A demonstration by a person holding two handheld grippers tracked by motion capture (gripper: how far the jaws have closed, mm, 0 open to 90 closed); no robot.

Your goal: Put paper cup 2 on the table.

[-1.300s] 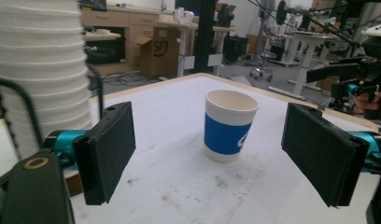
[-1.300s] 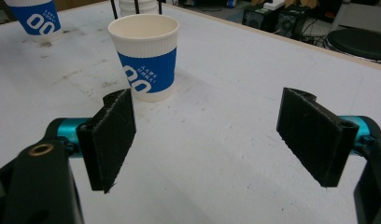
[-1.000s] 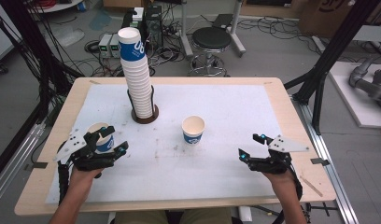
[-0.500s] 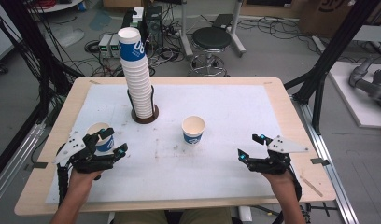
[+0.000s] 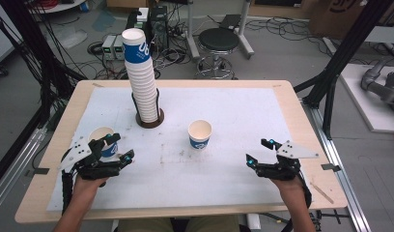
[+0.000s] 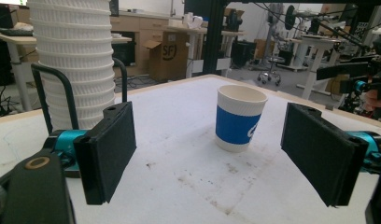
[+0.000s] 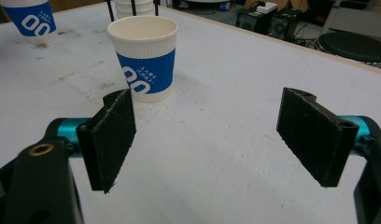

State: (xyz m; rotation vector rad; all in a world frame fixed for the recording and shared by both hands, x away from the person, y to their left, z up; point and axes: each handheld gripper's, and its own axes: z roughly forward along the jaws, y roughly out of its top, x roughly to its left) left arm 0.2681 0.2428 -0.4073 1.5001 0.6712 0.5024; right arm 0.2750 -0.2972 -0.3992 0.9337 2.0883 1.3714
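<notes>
Upright white paper cup with blue band, between both grippers' wide-open, empty fingers.

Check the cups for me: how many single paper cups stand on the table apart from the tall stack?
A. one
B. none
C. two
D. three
C: in the high view one loose cup stands mid-table and a second cup stands just beyond the left tongs, both separate from the tall stack.
</notes>
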